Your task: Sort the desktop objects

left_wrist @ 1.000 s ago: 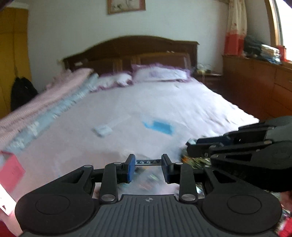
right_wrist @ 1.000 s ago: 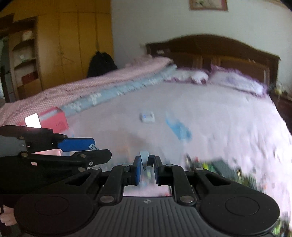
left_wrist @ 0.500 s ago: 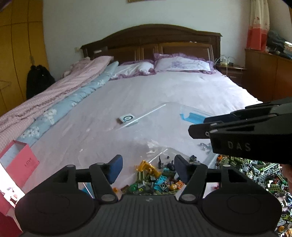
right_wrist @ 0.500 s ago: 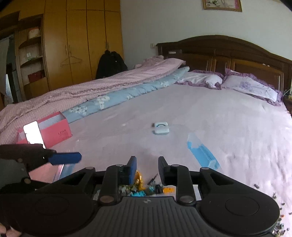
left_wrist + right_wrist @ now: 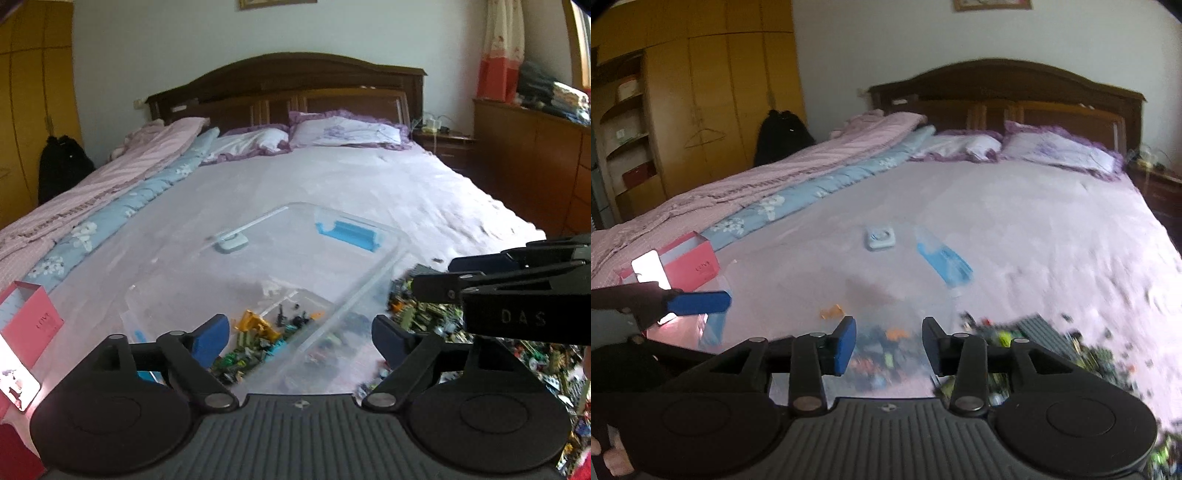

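With both grippers' jaws opening and nothing between them, the loose brick pile [image 5: 436, 317] sits at the left wrist frame's lower right, nearer the right gripper [image 5: 889, 345], while the left gripper [image 5: 300, 334] hangs over the clear bin [image 5: 369, 266].

A lilac-sheeted bed [image 5: 369, 184] carries a clear bin [image 5: 384, 254], loose bricks [image 5: 424, 317], pillows [image 5: 347, 131] and a pink box [image 5: 29, 321].
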`<state>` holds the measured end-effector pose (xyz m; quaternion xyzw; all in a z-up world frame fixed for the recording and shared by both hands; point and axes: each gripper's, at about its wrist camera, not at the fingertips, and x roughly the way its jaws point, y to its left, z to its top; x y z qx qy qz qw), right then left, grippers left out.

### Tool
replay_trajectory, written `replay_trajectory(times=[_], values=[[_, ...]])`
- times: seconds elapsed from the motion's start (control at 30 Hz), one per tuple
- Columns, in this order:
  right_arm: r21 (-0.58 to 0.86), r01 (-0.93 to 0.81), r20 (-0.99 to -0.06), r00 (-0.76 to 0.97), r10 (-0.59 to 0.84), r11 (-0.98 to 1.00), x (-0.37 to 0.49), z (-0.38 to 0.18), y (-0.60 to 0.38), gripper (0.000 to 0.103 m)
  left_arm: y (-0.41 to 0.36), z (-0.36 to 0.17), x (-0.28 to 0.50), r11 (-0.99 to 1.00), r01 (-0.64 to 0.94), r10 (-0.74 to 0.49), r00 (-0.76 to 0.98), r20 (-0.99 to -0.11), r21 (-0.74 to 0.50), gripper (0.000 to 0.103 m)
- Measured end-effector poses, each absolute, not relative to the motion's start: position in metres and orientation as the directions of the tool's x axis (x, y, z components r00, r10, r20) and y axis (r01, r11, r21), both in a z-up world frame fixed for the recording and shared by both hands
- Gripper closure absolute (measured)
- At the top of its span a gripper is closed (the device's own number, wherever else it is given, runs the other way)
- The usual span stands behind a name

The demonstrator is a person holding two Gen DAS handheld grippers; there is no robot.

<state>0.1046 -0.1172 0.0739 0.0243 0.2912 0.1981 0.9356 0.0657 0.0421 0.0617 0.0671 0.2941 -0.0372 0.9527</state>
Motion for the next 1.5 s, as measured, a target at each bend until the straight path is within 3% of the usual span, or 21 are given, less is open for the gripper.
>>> replay_trajectory(times=[0.2, 0.4, 0.5, 0.63, 0.87, 1.3, 1.37, 1.43, 1.5], values=[[0.182, -0.277, -0.57, 0.752, 0.331, 0.943, 0.077, 0.054, -0.148, 0.057, 0.023, 0.051, 0.044, 0.981, 0.154, -0.058, 0.811, -0.582, 0.116, 0.008], [0.198, -0.205, -0.632, 0.721, 0.284, 0.959, 0.047, 0.022, -0.171, 0.057, 0.007, 0.023, 0.03, 0.97, 0.219, -0.102, 0.757, -0.645, 0.104, 0.008], [0.197, -0.181, -0.674, 0.689, 0.267, 0.964, 0.031, 0.0, -0.175, 0.057, -0.003, 0.002, 0.024, 0.962, 0.255, -0.124, 0.72, -0.683, 0.094, 0.014], [0.199, -0.175, -0.718, 0.643, 0.265, 0.964, 0.016, -0.026, -0.171, 0.063, -0.015, -0.03, 0.017, 0.942, 0.326, -0.159, 0.638, -0.753, 0.077, 0.035], [0.197, -0.178, -0.749, 0.607, 0.266, 0.964, 0.01, -0.048, -0.166, 0.065, -0.023, -0.059, 0.005, 0.916, 0.389, -0.155, 0.572, -0.806, 0.1, 0.035], [0.183, -0.186, -0.755, 0.602, 0.259, 0.965, 0.025, -0.06, -0.159, 0.066, -0.026, -0.063, 0.001, 0.895, 0.442, -0.216, 0.552, -0.805, 0.063, 0.022], [0.154, -0.182, -0.76, 0.606, 0.234, 0.971, 0.026, -0.062, -0.158, 0.069, -0.027, -0.062, 0.001, 0.895, 0.441, -0.216, 0.555, -0.803, 0.064, 0.022], [0.139, -0.169, -0.764, 0.609, 0.214, 0.976, 0.025, -0.063, -0.161, 0.08, -0.026, -0.061, 0.001, 0.898, 0.435, -0.218, 0.563, -0.797, 0.061, 0.022], [0.145, -0.157, -0.764, 0.609, 0.212, 0.977, 0.024, -0.064, -0.164, 0.083, -0.025, -0.06, 0.002, 0.901, 0.43, -0.224, 0.575, -0.787, 0.057, 0.028]])
